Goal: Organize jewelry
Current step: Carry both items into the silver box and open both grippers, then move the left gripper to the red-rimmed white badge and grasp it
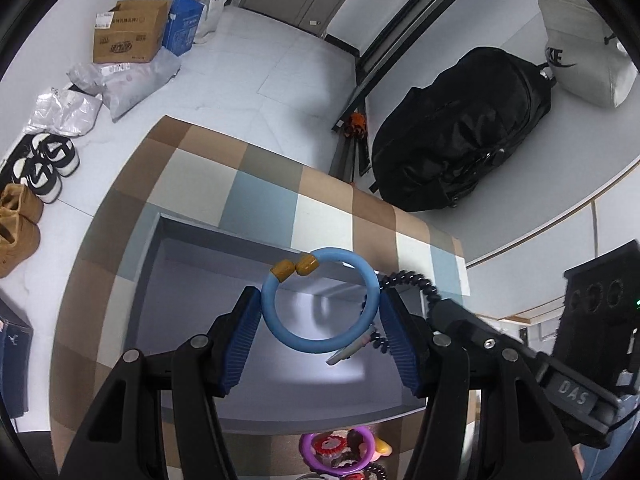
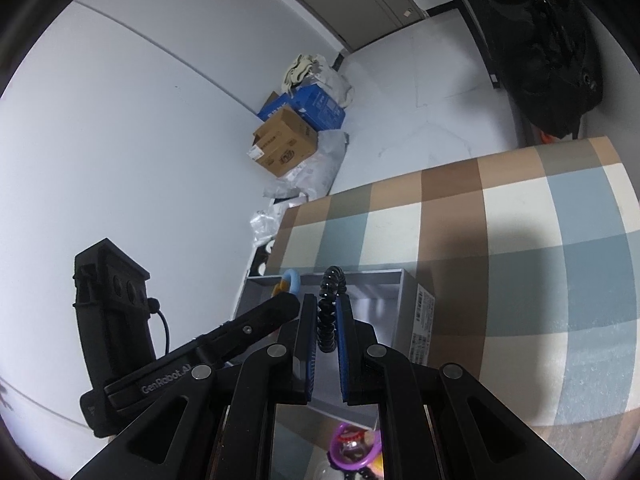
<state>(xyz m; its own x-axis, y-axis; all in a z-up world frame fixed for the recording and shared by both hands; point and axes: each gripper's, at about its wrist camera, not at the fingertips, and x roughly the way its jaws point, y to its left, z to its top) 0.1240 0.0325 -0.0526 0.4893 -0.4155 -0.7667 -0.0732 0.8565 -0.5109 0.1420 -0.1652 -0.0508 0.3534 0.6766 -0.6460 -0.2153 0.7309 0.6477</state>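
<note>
My left gripper [image 1: 318, 322] is shut on a light blue bangle [image 1: 320, 300] with two amber beads at its gap, held over the open grey box [image 1: 192, 300]. The bangle [image 2: 291, 280] peeks past the left gripper's body in the right wrist view. My right gripper [image 2: 326, 320] is shut on a black spiral hair tie [image 2: 330, 304], also above the grey box [image 2: 376, 284]. The hair tie [image 1: 412, 280] and the right gripper's tip show at the right of the left wrist view. A heap of jewelry [image 1: 344, 452] with a purple ring lies in front of the box.
The box sits on a checked cloth [image 1: 260, 184] covering the table. Beyond the table edge lie a black bag [image 1: 460, 136], cardboard boxes [image 1: 128, 32], plastic bags and shoes [image 1: 44, 164] on the floor.
</note>
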